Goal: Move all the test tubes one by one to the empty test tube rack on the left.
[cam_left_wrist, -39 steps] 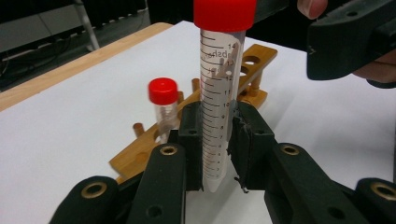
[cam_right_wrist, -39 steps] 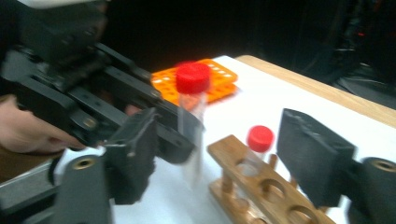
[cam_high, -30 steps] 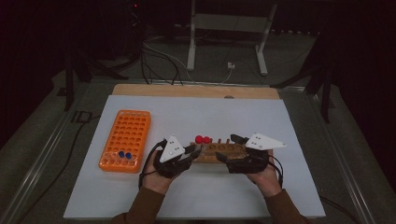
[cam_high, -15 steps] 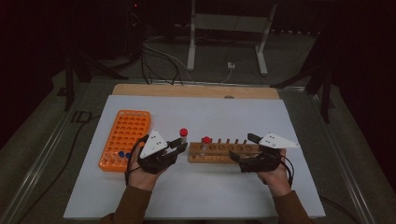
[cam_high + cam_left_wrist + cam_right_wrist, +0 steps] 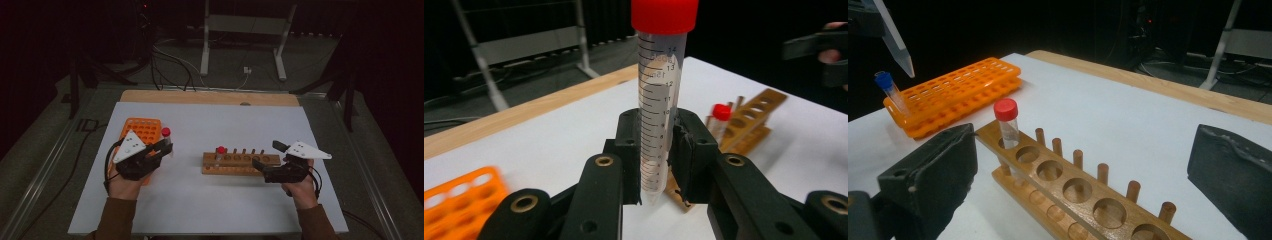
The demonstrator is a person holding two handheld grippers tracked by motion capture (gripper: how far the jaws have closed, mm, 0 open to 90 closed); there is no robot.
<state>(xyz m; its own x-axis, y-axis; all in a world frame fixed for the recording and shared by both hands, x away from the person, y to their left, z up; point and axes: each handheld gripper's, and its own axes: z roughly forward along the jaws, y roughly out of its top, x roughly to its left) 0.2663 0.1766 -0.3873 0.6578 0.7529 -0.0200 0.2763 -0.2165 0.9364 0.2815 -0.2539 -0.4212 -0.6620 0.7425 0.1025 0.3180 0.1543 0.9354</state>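
Between my left gripper's [image 5: 656, 165] fingers [image 5: 629, 150] stands the tube [image 5: 659, 100], clenched low on its body. Its long axis runs straight up out of the grip: red cap [image 5: 664, 15] at the top, tapered tip pointing down just below the pads. Printed graduations climb its clear wall above the fingers. From the high view, that gripper [image 5: 161, 149] hangs over the near right edge of the orange rack [image 5: 142, 131], with the cap [image 5: 165, 132] showing just beyond the fingertips.

Off to the right of those fingers, well apart, lies the wooden rack [image 5: 240, 163], its long side running across the table [image 5: 200, 200]. A second tube [image 5: 1008, 125] stands upright in its end hole nearest my left hand, red cap up.

At that rack's far end sits my right gripper [image 5: 267, 157], released, its jaws spread wide on either side of the rack's row of holes [image 5: 1078, 190] with nothing pressed between them. Beyond its fingers, a blue-capped tube [image 5: 889, 92] leans in the near corner of the orange rack [image 5: 958, 90].
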